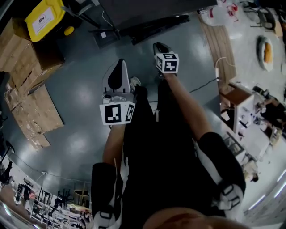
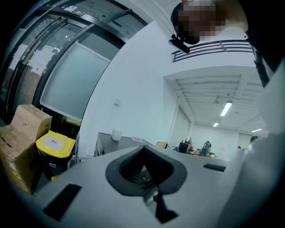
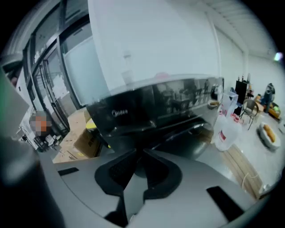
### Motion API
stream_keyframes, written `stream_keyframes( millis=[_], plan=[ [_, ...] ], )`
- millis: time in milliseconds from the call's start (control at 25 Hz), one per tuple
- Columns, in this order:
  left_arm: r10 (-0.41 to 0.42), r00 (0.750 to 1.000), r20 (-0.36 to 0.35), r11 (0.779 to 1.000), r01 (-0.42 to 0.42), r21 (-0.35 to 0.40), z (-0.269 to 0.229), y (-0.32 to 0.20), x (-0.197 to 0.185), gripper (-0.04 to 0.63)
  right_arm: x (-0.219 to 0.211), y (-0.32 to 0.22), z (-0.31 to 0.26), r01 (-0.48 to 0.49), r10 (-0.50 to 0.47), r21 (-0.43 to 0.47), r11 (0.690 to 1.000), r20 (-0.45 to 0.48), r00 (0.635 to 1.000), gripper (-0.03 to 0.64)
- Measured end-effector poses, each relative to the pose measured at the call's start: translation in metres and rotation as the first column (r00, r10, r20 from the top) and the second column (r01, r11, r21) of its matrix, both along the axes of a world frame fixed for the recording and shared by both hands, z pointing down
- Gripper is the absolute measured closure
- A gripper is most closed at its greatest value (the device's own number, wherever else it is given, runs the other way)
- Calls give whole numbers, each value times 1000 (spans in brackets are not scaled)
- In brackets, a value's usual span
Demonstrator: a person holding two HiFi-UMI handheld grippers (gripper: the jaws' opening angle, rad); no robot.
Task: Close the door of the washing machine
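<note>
The dark washing machine (image 3: 147,111) fills the middle of the right gripper view, with a brand name on its front. Its round door (image 3: 198,140) hangs open low at the right. In the head view the machine (image 1: 147,9) is at the top, and the open door (image 1: 156,24) juts out over the grey floor. My right gripper (image 1: 157,45) (image 3: 140,151) hangs in the air short of the door, touching nothing, jaws together and empty. My left gripper (image 1: 119,63) (image 2: 143,149) is further back and to the left, aimed at a white wall, also shut and empty.
A yellow-lidded bin (image 1: 44,15) and cardboard boxes (image 1: 27,58) stand left of the machine. A white plastic jug (image 1: 219,13), wooden boards (image 1: 221,44) and a cable (image 1: 208,84) lie to its right. The person's legs (image 1: 152,134) take up the lower middle.
</note>
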State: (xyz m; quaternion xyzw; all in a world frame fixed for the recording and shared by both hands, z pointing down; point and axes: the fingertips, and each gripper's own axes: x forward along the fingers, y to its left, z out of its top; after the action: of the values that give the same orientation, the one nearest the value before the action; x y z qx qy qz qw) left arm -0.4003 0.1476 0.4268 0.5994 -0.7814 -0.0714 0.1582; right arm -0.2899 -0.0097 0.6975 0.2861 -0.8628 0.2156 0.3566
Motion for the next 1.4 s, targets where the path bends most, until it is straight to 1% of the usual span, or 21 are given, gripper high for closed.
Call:
stream_keyframes(
  millis=[200,320,400,480,600,680,800,880,1040,1160,1400],
  plan=[
    [-43,997,63,998,40,48,-47,-12,25,591,15,-15,-103,56,-69,97,994,136,988,580],
    [-72,992,99,996,66,63,-77,-18,43,591,33,-19,-163,55,-82,121,991,233,969,580],
    [-98,989,111,992,88,86,-98,-23,51,591,42,-24,-200,53,-92,136,989,295,951,583],
    [-120,986,119,989,108,102,-114,-27,58,591,48,-26,-232,67,-116,154,986,335,935,583],
    [-169,978,127,981,154,120,-132,-28,71,591,59,-23,-266,105,-176,208,972,358,917,583],
    [-200,971,133,974,182,136,-140,-30,80,591,68,-21,-285,122,-211,250,960,368,906,586],
    [-183,970,159,980,166,114,-136,-37,97,591,83,-19,-308,135,-241,282,950,384,891,588],
    [-164,972,168,984,151,91,-132,-41,105,591,90,-14,-319,149,-258,285,947,399,880,591],
    [-192,972,139,977,176,121,-138,-48,109,591,97,-6,-333,185,-298,289,939,418,858,595],
    [-173,973,154,982,158,105,-134,-54,113,591,99,-2,-339,215,-334,308,927,412,848,597],
    [-171,974,152,982,156,104,-133,-63,112,591,97,-7,-343,222,-342,311,924,418,842,609]
  ],
)
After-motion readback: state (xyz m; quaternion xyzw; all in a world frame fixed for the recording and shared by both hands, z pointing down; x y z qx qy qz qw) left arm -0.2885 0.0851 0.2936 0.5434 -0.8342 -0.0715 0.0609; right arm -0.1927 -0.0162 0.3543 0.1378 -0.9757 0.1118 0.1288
